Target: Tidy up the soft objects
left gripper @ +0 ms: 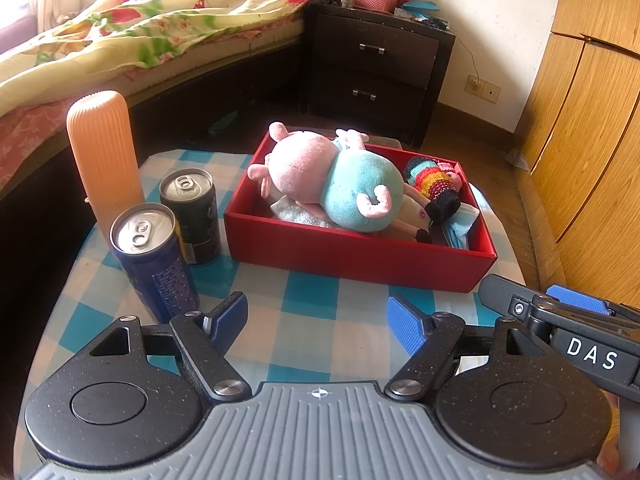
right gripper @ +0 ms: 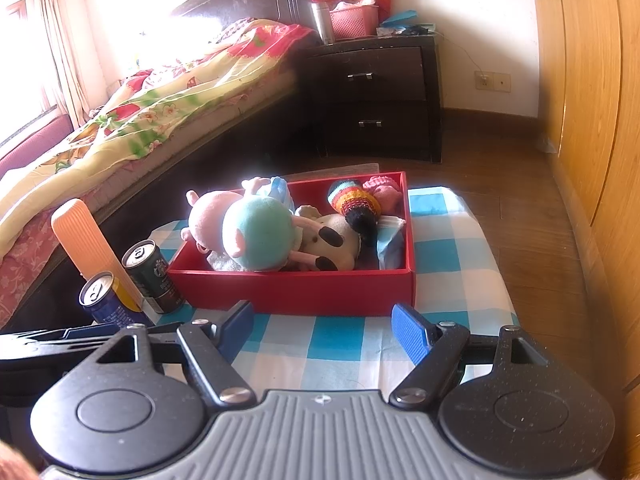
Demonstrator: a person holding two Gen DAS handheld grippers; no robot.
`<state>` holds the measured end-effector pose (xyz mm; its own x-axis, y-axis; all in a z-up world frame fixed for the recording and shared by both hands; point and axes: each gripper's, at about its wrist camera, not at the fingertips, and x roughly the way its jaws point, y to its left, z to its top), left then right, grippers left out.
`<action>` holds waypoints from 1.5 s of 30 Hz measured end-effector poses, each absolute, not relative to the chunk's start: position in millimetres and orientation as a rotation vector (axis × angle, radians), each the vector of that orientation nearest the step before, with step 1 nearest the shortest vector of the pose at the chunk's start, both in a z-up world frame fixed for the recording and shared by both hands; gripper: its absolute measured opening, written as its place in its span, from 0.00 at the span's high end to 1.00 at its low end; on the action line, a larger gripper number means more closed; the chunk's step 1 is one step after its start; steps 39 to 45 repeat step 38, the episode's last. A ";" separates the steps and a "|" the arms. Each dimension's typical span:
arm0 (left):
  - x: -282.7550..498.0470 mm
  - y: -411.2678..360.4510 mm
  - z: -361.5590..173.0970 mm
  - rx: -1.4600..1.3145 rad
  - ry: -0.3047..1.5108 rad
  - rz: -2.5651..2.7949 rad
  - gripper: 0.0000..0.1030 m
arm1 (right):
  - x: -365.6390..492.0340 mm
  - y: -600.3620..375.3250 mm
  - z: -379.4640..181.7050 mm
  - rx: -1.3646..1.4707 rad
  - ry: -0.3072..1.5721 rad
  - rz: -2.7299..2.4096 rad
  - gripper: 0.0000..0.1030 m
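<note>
1. Left wrist view: our left claw (left gripper: 316,322) sits at the bottom of the frame with its blue pads spread apart and nothing between them, poised over the checked table (left gripper: 312,300). In the centre stands the red box (left gripper: 360,260), already holding the soft things: a pink-and-teal plush pig (left gripper: 336,184) lying across the left half, a rainbow knitted piece (left gripper: 434,184) at the right, and pale cloth beneath them. At the left of the frame 2 cans, 1 blue can (left gripper: 154,256) and 1 dark can (left gripper: 192,216), stand beside an orange ribbed case (left gripper: 104,152); we judge these rigid, not ours to sort. Our right claw (left gripper: 560,308) shows at the lower right edge.

2. Right wrist view: the right claw (right gripper: 324,332) fills the bottom of the frame, jaws apart and empty. The box sits in the middle, and here a white spotted plush (right gripper: 336,240) shows tucked behind the pig.

3. Handling, as we judge it: the plush toys look light and squashy, so they should compress under the pads without slipping. We would pinch the pig across its round teal body, not a thin limb, which could stretch or pull free.
</note>
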<state>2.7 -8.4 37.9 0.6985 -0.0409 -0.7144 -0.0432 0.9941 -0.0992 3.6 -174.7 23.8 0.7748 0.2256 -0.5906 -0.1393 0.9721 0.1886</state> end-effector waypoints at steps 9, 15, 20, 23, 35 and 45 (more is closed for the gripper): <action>2.5 -8.8 38.2 -0.106 0.796 0.006 0.27 | 3.9 -175.1 23.7 0.136 0.657 0.196 0.47; 2.9 -8.6 38.2 -0.105 0.797 0.006 0.26 | 4.2 -175.1 23.6 0.136 0.658 0.196 0.47; 5.3 -7.6 35.9 -0.109 0.813 0.009 0.23 | 4.6 -175.0 23.3 0.135 0.659 0.197 0.47; 8.5 -5.7 31.9 -0.126 0.833 0.001 0.23 | 5.2 -175.4 21.3 0.132 0.666 0.195 0.47; 9.5 12.8 24.5 -0.254 0.810 -0.033 0.05 | 2.9 -205.0 27.7 0.230 0.608 0.134 0.42; 9.4 7.7 26.1 -0.205 0.799 0.004 0.05 | 8.0 -212.3 24.5 0.257 0.641 0.125 0.41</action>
